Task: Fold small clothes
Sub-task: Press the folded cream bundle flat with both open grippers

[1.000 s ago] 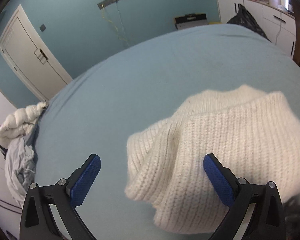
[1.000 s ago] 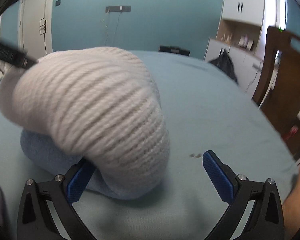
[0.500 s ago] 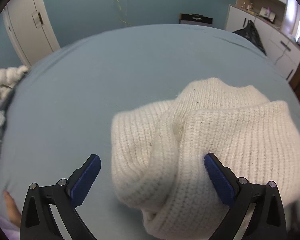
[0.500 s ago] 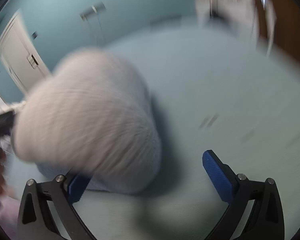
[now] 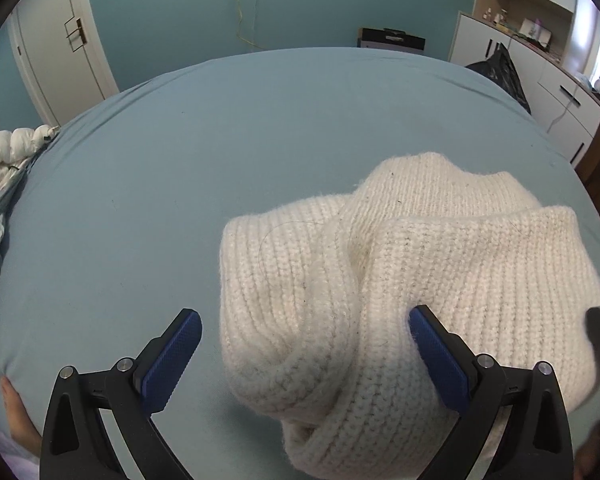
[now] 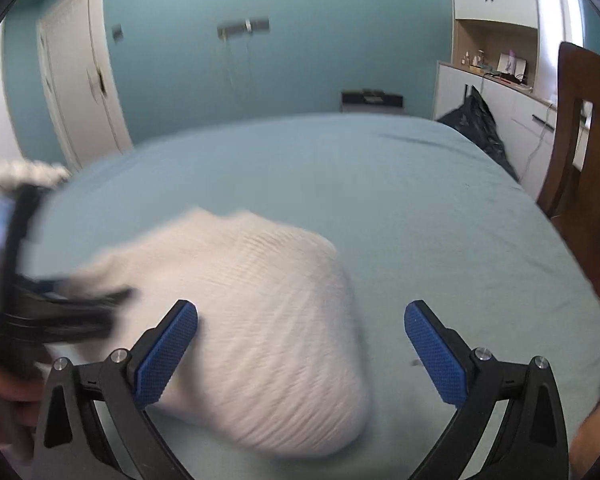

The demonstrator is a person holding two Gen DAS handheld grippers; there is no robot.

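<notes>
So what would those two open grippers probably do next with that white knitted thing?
Probably close the left hand-held gripper on the rumpled near edge of the cream knit: both sets of jaws stand open, holding nothing, and it lies bunched on the bed.

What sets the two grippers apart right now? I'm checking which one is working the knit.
The left gripper looks steady, its right finger against the cream knit garment, while the right gripper has its left finger at the knit. The left wrist view is sharp; the right wrist view is smeared, suggesting motion. Both stand wide open with blue pads, gripping nothing, over the blue bed sheet.
</notes>
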